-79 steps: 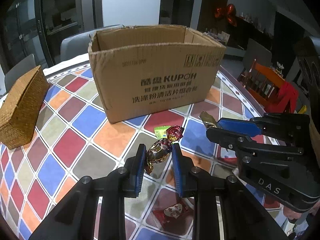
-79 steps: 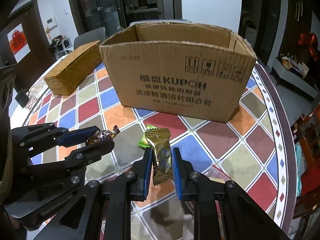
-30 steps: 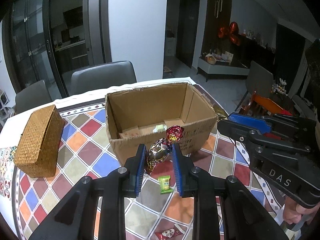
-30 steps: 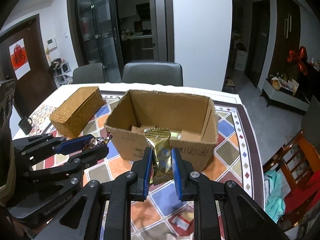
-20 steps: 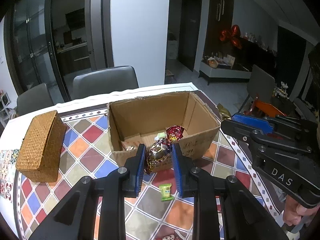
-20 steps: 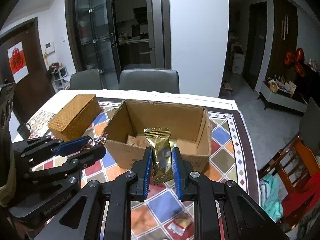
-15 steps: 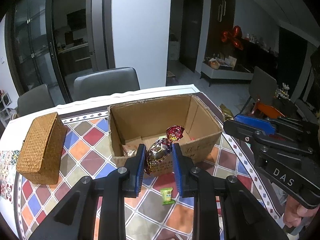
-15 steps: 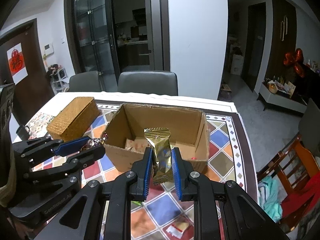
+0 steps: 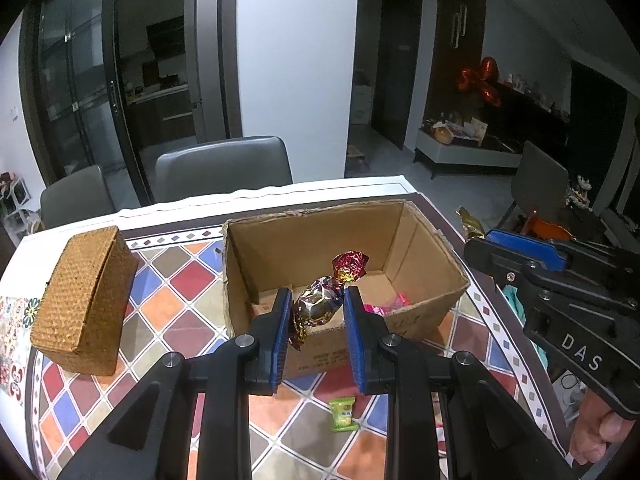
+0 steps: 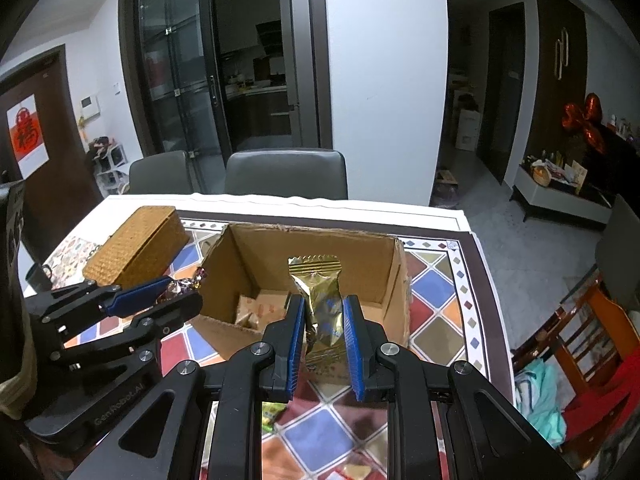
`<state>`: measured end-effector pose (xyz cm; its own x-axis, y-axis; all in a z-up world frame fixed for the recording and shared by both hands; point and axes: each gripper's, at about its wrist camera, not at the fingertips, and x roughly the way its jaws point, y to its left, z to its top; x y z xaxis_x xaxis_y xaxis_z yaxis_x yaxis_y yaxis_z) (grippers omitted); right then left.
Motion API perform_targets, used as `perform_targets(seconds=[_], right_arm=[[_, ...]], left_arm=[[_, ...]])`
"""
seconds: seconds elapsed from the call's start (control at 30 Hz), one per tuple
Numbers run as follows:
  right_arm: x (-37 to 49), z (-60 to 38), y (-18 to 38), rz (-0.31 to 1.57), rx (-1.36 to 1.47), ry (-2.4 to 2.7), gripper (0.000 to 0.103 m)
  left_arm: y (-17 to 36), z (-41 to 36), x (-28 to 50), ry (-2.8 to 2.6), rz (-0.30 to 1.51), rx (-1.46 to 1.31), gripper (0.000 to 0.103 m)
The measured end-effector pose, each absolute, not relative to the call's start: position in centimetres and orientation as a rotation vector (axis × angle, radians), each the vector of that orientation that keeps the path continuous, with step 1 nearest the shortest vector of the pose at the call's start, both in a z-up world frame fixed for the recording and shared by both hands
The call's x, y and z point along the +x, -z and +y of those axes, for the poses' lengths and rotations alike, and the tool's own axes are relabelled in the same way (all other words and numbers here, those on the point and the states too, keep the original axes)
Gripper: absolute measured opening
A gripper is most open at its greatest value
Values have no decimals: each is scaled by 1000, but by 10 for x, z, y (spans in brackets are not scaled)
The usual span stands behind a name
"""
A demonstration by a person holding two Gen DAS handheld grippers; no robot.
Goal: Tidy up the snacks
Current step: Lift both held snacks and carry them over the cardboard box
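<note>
My left gripper (image 9: 315, 296) is shut on a foil-wrapped candy (image 9: 318, 306) with a red twisted end, held above the near wall of the open cardboard box (image 9: 424, 256). My right gripper (image 10: 323, 302) is shut on a gold snack packet (image 10: 320, 292), also held over the box (image 10: 264, 248)'s near edge. Several wrapped snacks lie on the box floor. In the right wrist view the left gripper (image 10: 176, 290) shows at the left with its candy; in the left wrist view the right gripper (image 9: 480, 242) shows at the right with the gold packet's tip.
A woven wicker box (image 9: 84, 296) stands left of the carton on the colourful tiled tablecloth (image 9: 172, 300). A small green snack packet (image 9: 343, 414) lies on the cloth in front of the carton. Grey chairs (image 9: 224, 172) stand behind the table; a person's hand (image 9: 596, 436) holds the right gripper.
Both grippers have risen from table level and moved toward the carton, still holding their snacks. The box interior now shows from above, and the green packet stays on the cloth below.
</note>
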<state>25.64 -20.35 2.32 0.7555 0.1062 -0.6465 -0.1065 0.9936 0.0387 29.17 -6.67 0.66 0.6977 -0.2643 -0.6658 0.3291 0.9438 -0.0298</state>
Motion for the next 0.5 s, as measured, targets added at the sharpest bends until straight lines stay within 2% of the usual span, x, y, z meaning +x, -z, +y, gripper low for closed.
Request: perform_targets(seconds=[0.5], right_arm=[[293,-209,-12,715,18,-115,21]], left_arm=[[2,-73,323,299,737,94,27]])
